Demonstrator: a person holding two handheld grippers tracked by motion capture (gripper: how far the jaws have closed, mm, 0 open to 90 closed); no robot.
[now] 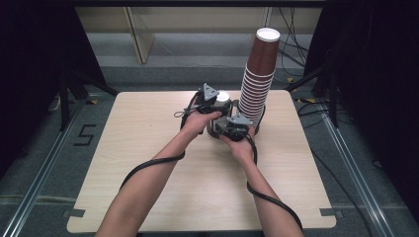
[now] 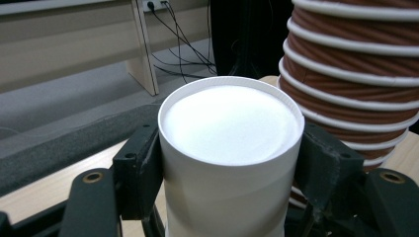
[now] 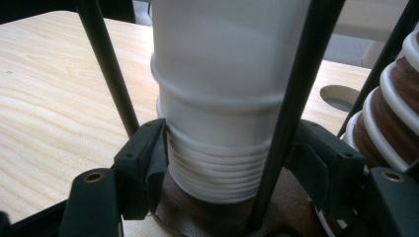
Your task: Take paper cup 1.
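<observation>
Two claws shut on white cup stack (image 2: 230,148) mid worktop (image 1: 148,163): left claw (image 1: 211,102) pinches top cup near rim, right claw (image 1: 236,129) clamps lower cups (image 3: 212,173). Top cup not yet separated, pull-off prob next. Tall brown cup stack (image 1: 257,84) just beside.

White cups (image 3: 225,98): upside-down nested stack, upright, centre of view, rolled rims bunched at the bottom.
Rims (image 3: 217,170): several, tight together, just above a brown base (image 3: 197,212).
Right gripper (image 3: 225,173): black jaws on either side of the rims, pads pressed against the lowest ones.
Thin black rods (image 3: 106,64): two, crossing in front of the stack, leaning outward towards the top.
Brown cups (image 3: 390,128): ribbed stack with white rims, right edge, just beside the white one.
Table (image 3: 54,108): pale wood grain, round hole (image 3: 340,96) at far right.
</observation>
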